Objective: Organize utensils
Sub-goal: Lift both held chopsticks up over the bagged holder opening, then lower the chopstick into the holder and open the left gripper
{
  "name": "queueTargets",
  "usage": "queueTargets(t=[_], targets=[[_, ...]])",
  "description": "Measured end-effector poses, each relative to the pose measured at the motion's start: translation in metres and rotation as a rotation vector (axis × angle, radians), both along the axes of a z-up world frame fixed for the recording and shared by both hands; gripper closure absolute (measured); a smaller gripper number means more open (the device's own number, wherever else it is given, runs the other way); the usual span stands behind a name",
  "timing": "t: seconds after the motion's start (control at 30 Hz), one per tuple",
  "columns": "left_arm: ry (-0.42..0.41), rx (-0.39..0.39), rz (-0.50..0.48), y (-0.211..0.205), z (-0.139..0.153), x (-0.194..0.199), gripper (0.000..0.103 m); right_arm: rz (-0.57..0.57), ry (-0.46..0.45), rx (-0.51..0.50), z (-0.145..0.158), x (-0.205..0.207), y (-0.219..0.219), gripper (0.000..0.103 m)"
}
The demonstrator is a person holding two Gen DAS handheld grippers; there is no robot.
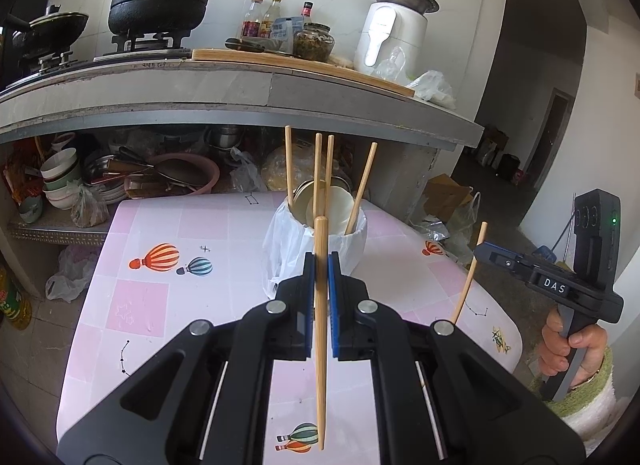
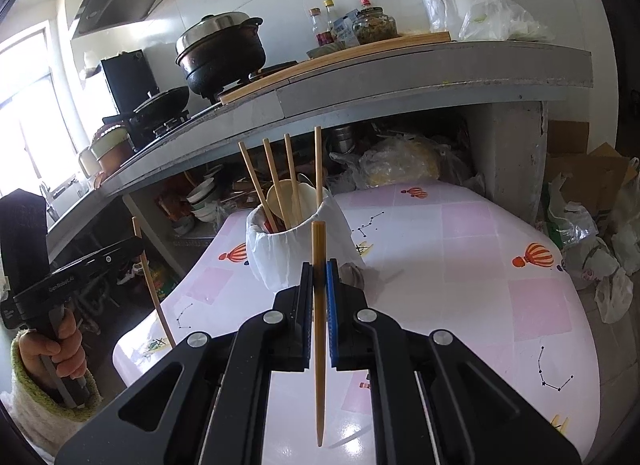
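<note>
Chopsticks are the job, and everything centres on the bag-lined holder (image 1: 320,233) standing on the pink balloon-print table (image 1: 160,297). Four chopsticks (image 1: 289,161) and a white spoon (image 2: 280,195) stand inside it. Just short of the holder, the left gripper (image 1: 321,265) clamps one upright chopstick (image 1: 321,345). Beside it, the right gripper (image 2: 320,271) pinches another chopstick (image 2: 319,345), also upright.

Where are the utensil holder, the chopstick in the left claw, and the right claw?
utensil holder (image 1: 358,239), left wrist view, bag-wrapped side wall.
chopstick in the left claw (image 1: 320,365), left wrist view, lower shaft.
right claw (image 2: 319,277), right wrist view, between fingertips.
</note>
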State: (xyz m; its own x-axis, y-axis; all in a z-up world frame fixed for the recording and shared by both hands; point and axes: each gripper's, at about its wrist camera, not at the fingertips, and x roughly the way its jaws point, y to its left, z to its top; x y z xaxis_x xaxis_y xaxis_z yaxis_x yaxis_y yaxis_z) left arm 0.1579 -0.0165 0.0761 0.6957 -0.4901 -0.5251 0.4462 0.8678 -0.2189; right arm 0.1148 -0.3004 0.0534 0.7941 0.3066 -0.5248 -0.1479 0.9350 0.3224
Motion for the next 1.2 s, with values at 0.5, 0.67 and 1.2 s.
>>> queueTargets(t=[0.5, 0.67, 1.2], targets=[[-0.162, -0.062, -0.014, -0.007, 0.074, 0.018, 0.097, 0.032, -0.13, 0.011, 0.056, -0.012, -0.015, 0.096], [-0.265, -0.099, -0.023, -0.019, 0.112, 0.038, 0.097, 0.03, -0.132, 0.017, 0.06, -0.01, -0.018, 0.096], [-0.272, -0.119, 0.018, -0.052, 0.104, 0.142, 0.097, 0.023, -0.073, 0.038, 0.04, 0.019, -0.032, 0.096]])
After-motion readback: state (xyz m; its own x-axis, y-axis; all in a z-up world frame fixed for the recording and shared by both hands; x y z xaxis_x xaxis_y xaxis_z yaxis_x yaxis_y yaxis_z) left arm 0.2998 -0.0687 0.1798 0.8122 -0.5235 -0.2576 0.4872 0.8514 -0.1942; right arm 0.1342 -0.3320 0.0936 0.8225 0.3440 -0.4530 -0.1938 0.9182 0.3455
